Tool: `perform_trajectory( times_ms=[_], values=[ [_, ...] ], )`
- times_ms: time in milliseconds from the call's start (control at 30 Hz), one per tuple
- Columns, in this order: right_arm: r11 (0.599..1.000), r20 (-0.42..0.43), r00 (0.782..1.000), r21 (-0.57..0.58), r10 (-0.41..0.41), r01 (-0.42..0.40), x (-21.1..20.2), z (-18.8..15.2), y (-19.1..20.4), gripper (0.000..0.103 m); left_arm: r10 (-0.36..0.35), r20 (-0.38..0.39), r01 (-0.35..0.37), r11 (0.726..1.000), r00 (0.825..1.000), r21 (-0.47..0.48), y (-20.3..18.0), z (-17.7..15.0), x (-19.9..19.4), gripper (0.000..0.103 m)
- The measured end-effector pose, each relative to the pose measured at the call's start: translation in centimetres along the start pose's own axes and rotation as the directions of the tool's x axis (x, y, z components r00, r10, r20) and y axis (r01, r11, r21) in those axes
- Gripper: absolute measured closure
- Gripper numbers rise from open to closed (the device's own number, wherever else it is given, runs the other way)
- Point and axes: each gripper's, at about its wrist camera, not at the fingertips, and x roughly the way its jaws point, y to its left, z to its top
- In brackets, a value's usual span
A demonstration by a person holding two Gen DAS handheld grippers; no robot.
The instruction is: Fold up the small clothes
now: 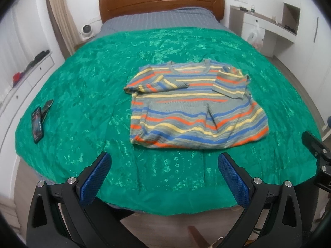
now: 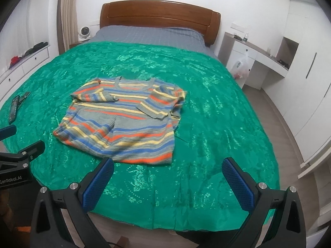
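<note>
I see the striped sweater [image 1: 194,107] with 2 sleeves folded in, body fold left; both hand-held grippers, left [image 1: 164,177] and right [image 2: 168,180], gape wide and empty.

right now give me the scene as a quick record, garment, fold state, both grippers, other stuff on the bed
garment: striped sweater, flat on green bedspread
fold state: both sleeves folded in across the chest, body not folded
left gripper: open, empty, short of the hem
right gripper: open, empty, short of the hem
other items: phone near the bed's left edge
</note>
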Motion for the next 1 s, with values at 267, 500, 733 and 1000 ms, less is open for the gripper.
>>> perform_trajectory(
  times_ms=[267,500,733,1000],
  values=[
    [0.999,-0.007,0.999,0.005,-0.049,0.049,0.4,-0.1,-0.6,0.000,0.005,-0.003,-0.005,1.000,1.000,0.002,0.0,0.1,0.2,0.000],
    [0.998,-0.021,0.997,0.010,-0.068,0.068,0.8,-0.3,-0.8,0.000,0.006,-0.011,-0.006,1.000,1.000,0.001,0.0,0.1,0.6,0.000],
    [0.997,-0.033,0.997,0.019,-0.069,0.069,1.1,-0.2,-0.9,0.000,0.008,-0.022,-0.008,1.000,1.000,-0.005,0.1,0.1,1.0,0.000],
    [0.998,-0.040,0.997,0.022,-0.064,0.065,1.3,-0.3,-1.0,0.000,0.005,-0.033,-0.005,1.000,0.999,-0.007,0.2,0.1,1.3,0.000]
  ],
)
